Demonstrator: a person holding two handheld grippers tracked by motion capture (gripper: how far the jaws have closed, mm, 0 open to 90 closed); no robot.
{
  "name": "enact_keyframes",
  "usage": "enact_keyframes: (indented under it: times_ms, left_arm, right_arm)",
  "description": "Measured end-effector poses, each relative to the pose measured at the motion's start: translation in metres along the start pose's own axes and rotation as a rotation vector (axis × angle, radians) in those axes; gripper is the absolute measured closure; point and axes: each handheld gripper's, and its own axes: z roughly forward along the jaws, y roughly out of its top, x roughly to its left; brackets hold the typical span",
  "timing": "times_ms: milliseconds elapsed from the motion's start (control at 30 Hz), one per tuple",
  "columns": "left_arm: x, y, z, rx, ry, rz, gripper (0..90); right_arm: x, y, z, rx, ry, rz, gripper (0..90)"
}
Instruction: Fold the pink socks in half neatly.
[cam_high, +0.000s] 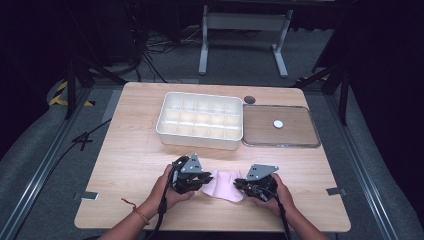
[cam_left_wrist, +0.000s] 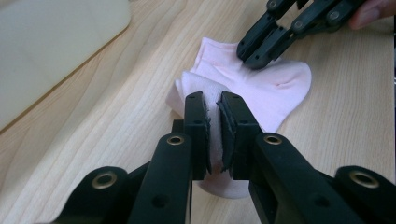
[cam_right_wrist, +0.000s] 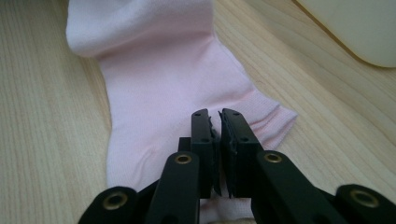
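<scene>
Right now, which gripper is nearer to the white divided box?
Left. The left gripper is shut on the sock, below the box's near wall. The right gripper, shut on the sock's other end, sits farther toward the person and to the right.

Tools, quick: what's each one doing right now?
Left tool: shut on the sock, fabric bunched between its jaws.
Right tool: shut, pinching the sock's edge.

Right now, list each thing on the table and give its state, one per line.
Pink sock: lying on the table, one end bunched up.
Left gripper: shut on the sock's bunched end.
Right gripper: jaws together over the sock's edge; grip unclear.
White divided box: open, compartments empty.
Clear lid: off, flat beside the box.
</scene>
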Motion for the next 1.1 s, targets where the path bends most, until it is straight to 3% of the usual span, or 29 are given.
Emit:
enact_keyframes:
  times_ms: [300, 533, 733, 800, 967, 1100]
  left_arm:
    - [-0.005, 0.009, 0.007, -0.002, 0.007, 0.006, 81.7]
    - [-0.006, 0.012, 0.012, 0.025, 0.011, 0.031, 81.7]
    - [-0.005, 0.012, 0.01, 0.016, 0.02, 0.024, 81.6]
    - [-0.005, 0.012, 0.01, 0.017, 0.019, 0.025, 81.6]
    - [-0.006, 0.014, 0.01, 0.014, 0.022, 0.03, 81.4]
    - [-0.008, 0.018, 0.013, 0.026, 0.014, 0.045, 81.3]
  right_arm:
    - [-0.001, 0.0, 0.002, -0.005, 0.002, -0.006, 84.6]
    - [0.0, -0.001, 0.001, -0.008, 0.004, -0.004, 83.4]
    - [-0.003, 0.004, -0.01, -0.047, -0.012, 0.002, 82.5]
    - [-0.005, 0.003, -0.011, -0.033, -0.03, 0.003, 82.1]
    - [-0.012, -0.005, -0.006, -0.005, -0.017, 0.038, 81.6]
    - [-0.011, -0.005, -0.005, -0.003, -0.019, 0.028, 81.6]
